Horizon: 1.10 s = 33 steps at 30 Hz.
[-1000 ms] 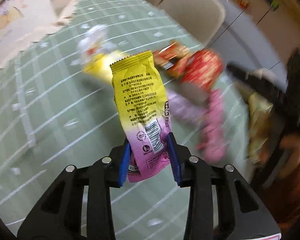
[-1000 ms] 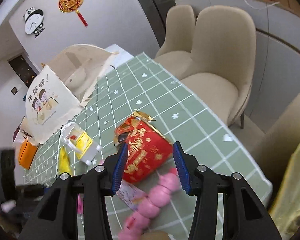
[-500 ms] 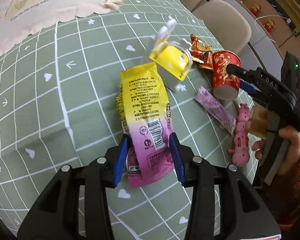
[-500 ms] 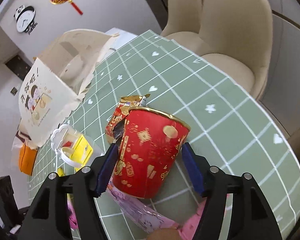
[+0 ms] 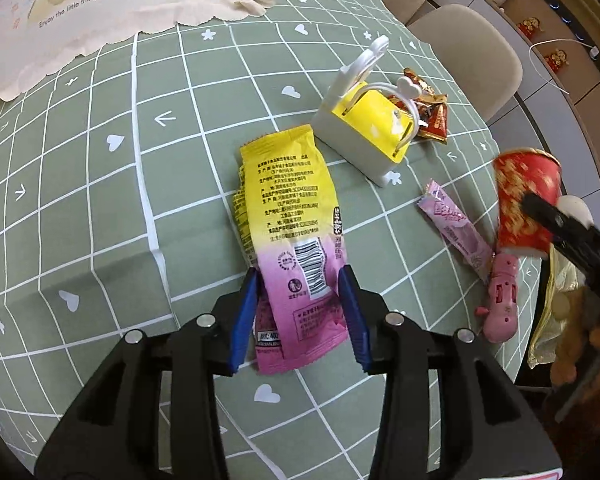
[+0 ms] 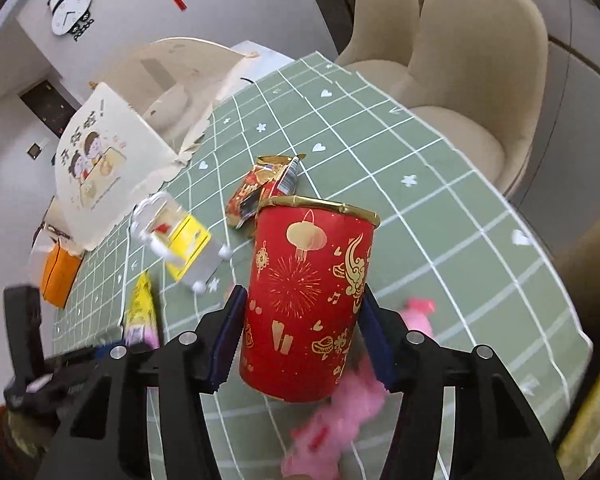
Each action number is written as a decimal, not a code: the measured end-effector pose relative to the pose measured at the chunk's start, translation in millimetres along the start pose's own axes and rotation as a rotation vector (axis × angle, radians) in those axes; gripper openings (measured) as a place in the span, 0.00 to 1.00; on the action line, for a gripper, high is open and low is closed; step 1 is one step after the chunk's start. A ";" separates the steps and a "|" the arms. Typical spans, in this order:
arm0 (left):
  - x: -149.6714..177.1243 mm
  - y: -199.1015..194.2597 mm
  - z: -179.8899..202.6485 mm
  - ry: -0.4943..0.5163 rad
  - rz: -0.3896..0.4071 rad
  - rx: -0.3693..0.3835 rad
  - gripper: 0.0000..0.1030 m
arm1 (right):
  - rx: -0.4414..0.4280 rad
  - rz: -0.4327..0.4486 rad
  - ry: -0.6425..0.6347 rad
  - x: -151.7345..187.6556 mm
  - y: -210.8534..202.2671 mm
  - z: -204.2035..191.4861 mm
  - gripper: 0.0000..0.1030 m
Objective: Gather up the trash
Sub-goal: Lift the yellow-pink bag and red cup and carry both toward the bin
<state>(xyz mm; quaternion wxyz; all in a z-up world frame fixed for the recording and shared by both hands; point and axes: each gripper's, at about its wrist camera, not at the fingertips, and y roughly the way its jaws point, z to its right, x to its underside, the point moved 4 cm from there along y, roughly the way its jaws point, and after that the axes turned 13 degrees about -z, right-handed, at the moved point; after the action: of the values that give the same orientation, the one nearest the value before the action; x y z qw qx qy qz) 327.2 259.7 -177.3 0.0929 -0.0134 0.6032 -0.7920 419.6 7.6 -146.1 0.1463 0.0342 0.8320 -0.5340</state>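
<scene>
My left gripper [image 5: 300, 316] is shut on the pink end of a yellow-and-pink snack packet [image 5: 288, 216], which hangs over the green checked tablecloth [image 5: 100, 184]. My right gripper [image 6: 302, 338] is shut on a red paper cup with gold patterns [image 6: 306, 300] and holds it lifted above the table; the cup also shows in the left wrist view [image 5: 526, 204]. A red-gold wrapper [image 6: 260, 188] and a pink wrapper strip [image 5: 456, 228] lie on the cloth.
A yellow-and-white toy basket [image 5: 368, 128] stands mid-table. A pink toy [image 5: 502, 300] lies near the table edge. A beige paper bag [image 6: 112, 160] lies at the far side. Beige chairs [image 6: 472, 80] stand beside the table. An orange box [image 6: 58, 276] sits far left.
My right gripper closed on the red cup and lifted it off the table. My left gripper lowered the snack packet toward the cloth.
</scene>
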 end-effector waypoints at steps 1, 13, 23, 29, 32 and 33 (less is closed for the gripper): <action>0.1 -1.7 1.1 0.001 0.005 0.004 0.36 | 0.007 0.008 -0.008 5.6 -7.7 -0.9 0.51; 20.0 -50.1 24.0 0.057 0.104 0.043 0.31 | 0.064 0.137 0.001 63.4 -92.6 3.7 0.51; 40.5 -125.4 142.9 0.272 0.288 0.094 0.31 | 0.163 0.344 -0.011 107.9 -202.2 31.1 0.51; 57.5 -148.0 233.5 0.454 0.356 0.142 0.31 | 0.218 0.425 0.009 128.3 -255.4 67.1 0.51; 65.2 -147.5 270.9 0.513 0.365 0.164 0.31 | 0.238 0.463 0.034 139.5 -281.4 91.2 0.51; 67.2 -144.6 285.8 0.534 0.358 0.183 0.31 | 0.248 0.474 0.046 144.1 -289.8 100.8 0.51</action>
<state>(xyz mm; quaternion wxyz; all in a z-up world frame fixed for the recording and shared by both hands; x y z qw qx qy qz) 280.3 13.2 32.8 0.0701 0.3091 0.5256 -0.7895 241.1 -221.1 29.2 0.2428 0.2579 0.7320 -0.5820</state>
